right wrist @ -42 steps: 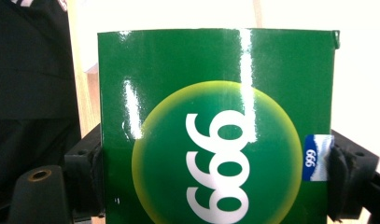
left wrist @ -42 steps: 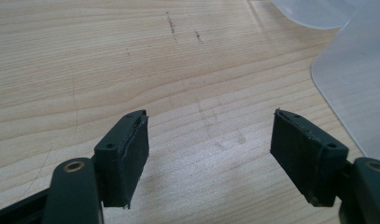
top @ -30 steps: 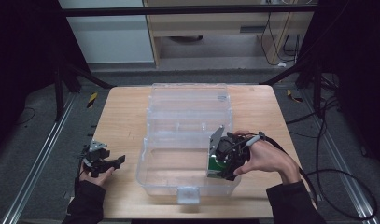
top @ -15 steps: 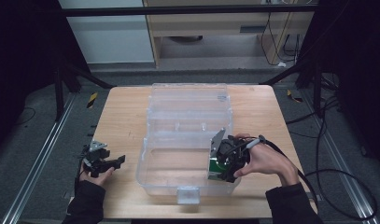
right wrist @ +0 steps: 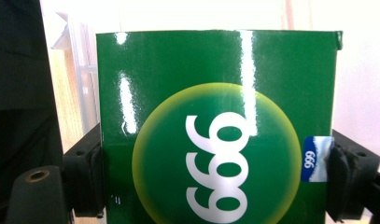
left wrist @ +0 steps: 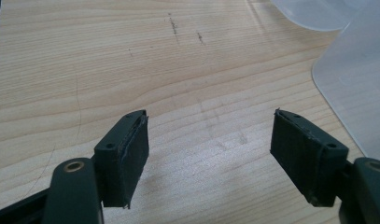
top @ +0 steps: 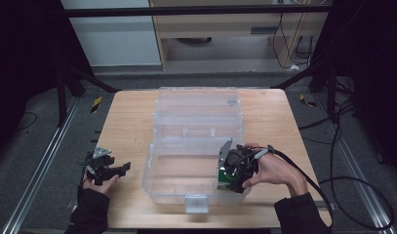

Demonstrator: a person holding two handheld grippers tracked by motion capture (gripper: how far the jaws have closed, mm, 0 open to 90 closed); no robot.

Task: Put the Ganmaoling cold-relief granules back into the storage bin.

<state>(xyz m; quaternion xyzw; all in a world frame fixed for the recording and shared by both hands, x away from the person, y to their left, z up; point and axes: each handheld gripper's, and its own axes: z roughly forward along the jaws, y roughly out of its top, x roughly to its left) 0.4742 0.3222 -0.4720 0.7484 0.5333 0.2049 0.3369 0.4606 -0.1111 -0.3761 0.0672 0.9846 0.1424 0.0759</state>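
At the tabletop's (top: 132, 122) front-left corner, a person's left hand (top: 99, 183) holds the left claw (top: 119, 168) just above the wood, its jaws spread wide with nothing between them; the left gripper view shows that left claw (left wrist: 208, 154) over bare, lightly scratched wood, the curved edge of the clear plastic box (left wrist: 351, 88) at the right; in the high view the clear plastic box (top: 196, 131) sits at the tabletop's centre, lid thrown back toward the far edge, latch at the front edge; at the box's front-right corner, the right hand (top: 276, 170) holds the right claw (top: 228, 175) down inside the box, jaws clamped on a green carton (top: 227, 178); the right gripper view shows the right claw (right wrist: 215, 179) pressing both sides of the glossy green carton (right wrist: 215, 121), which bears white numerals on a yellow-green disc and a small blue label at one edge.
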